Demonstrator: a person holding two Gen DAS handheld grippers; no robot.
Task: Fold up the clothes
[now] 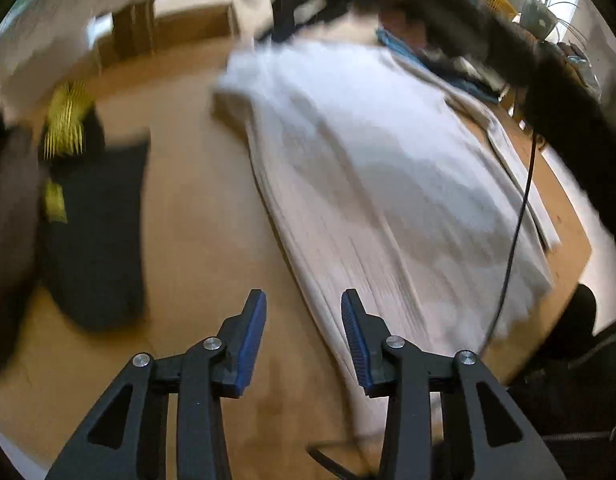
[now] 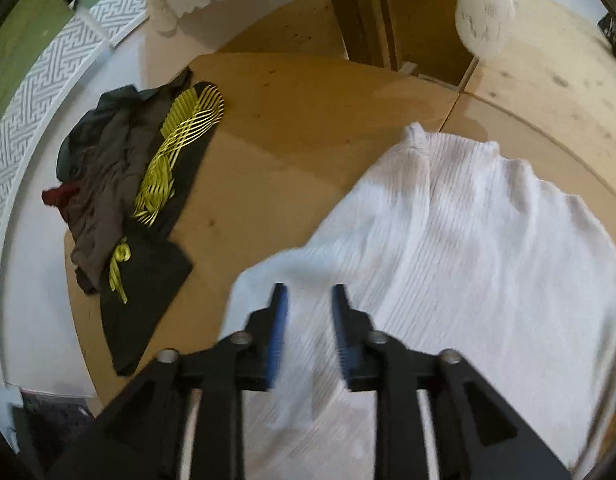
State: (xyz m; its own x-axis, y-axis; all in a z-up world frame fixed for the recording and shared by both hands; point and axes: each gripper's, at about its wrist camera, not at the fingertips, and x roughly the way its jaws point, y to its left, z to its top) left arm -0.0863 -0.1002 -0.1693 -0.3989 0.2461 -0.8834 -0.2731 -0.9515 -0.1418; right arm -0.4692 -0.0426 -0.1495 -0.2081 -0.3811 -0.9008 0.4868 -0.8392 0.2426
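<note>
White ribbed garment (image 2: 468, 240): spread across the wooden worktop (image 2: 299, 120), one long side lying doubled over; whether a fold is under way or already finished cannot be told. Left tongs (image 1: 303, 304): parted, nothing between them, hovering at the garment's near edge. Right tongs (image 2: 308, 300): parted, empty, just above the cloth's near corner. Risks: both views are blurred, so a pinch could take one layer only or miss the edge, leaving the fold skewed; a black cable (image 1: 520, 208) trails over the cloth and could snag or drag it. Nearby: a dark garment with yellow print (image 2: 155, 216) and a brown heap (image 2: 99, 184), well apart on one side.
</note>
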